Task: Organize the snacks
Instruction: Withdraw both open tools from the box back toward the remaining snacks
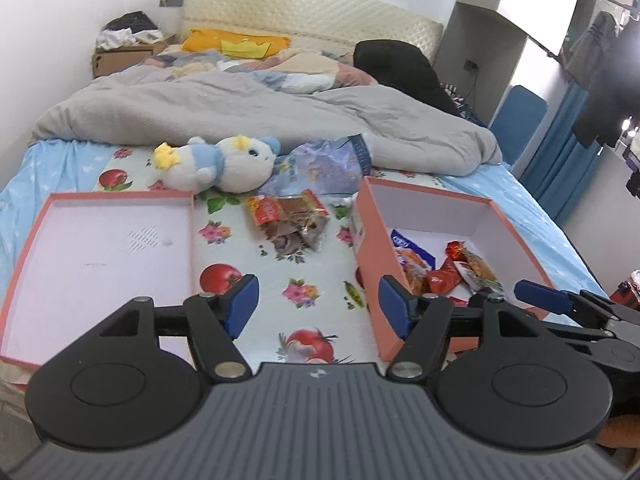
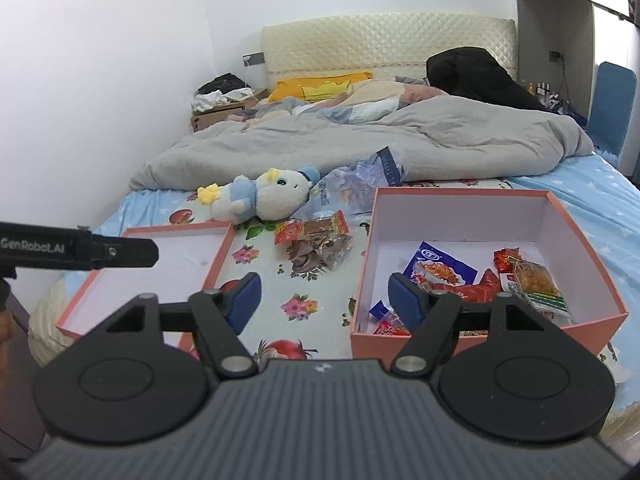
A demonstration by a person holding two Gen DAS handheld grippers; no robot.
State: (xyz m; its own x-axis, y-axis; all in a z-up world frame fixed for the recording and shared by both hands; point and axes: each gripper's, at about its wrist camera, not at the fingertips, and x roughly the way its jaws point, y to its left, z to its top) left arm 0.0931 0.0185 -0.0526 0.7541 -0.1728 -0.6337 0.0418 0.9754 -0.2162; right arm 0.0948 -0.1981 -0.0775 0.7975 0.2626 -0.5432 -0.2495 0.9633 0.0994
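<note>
- We held the left claw [image 1: 318, 306] released, its blue pads wide apart and nothing between them, above the fruit-and-flower sheet [image 1: 288, 280] of the bed.
- We held the right claw [image 2: 324, 302] released too, empty, its right pad over the near-left corner of the box [image 2: 460, 336] and its left pad over the sheet.
- The salmon-pink box with a white inside sat on the bed to our right, open, with several snacks in it: a blue-and-white packet [image 2: 438, 268], a red packet [image 2: 480, 286] just beside it, and a clear packet with a green band [image 2: 538, 286] toward the right wall.
- More wrappers lay in the box's near-left corner, partly hidden behind the right claw's pad.
- The box lid [image 1: 100, 256] lay upside down on the bed to our left, well apart from the box, with nothing in it.
- Between lid and box, further up the sheet, a small heap of snacks [image 1: 290, 220] remained outside: a red-and-brown packet on top of crumpled clear wrappers.
- A blue-and-white plush toy [image 1: 224, 162] lay on its side just behind that heap, beside a crumpled bluish plastic bag [image 1: 328, 168].
- A grey duvet [image 1: 248, 120] was bunched across the bed beyond them.
- In the left view, the right claw's finger reached over the box's near-right edge.
</note>
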